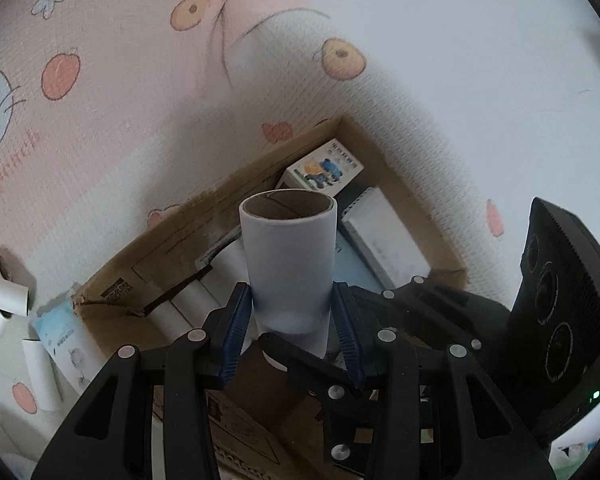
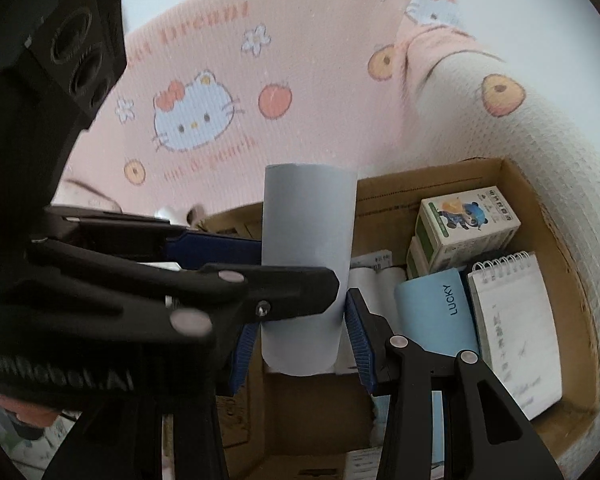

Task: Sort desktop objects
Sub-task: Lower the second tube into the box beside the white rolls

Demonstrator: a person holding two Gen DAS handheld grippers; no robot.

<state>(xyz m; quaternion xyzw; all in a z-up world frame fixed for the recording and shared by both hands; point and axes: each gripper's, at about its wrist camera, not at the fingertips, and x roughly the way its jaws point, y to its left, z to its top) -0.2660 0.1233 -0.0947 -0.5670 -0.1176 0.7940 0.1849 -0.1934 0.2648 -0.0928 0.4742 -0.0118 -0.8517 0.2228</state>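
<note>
One white paper roll [image 1: 288, 256] with a brown cardboard core is held by both grippers over an open cardboard box [image 1: 112, 284]. My left gripper [image 1: 291, 292] is shut on the roll, its blue pads pressing on both sides. My right gripper [image 2: 302, 320] is shut on the same roll [image 2: 306, 240] nearer its lower end. In the right wrist view the left gripper's black finger [image 2: 284, 288] crosses in front of the roll. In the left wrist view the right gripper's black body [image 1: 556, 312] sits at the right.
The box [image 2: 432, 184] holds a small carton with a cartoon panda [image 2: 468, 224], a spiral notepad [image 2: 516, 328], a blue item marked LUCKY [image 2: 436, 312] and white rolls [image 1: 188, 304]. Left of the box lie more white rolls [image 1: 8, 300] and a blue-white packet [image 1: 64, 340] on the printed cloth [image 1: 100, 120].
</note>
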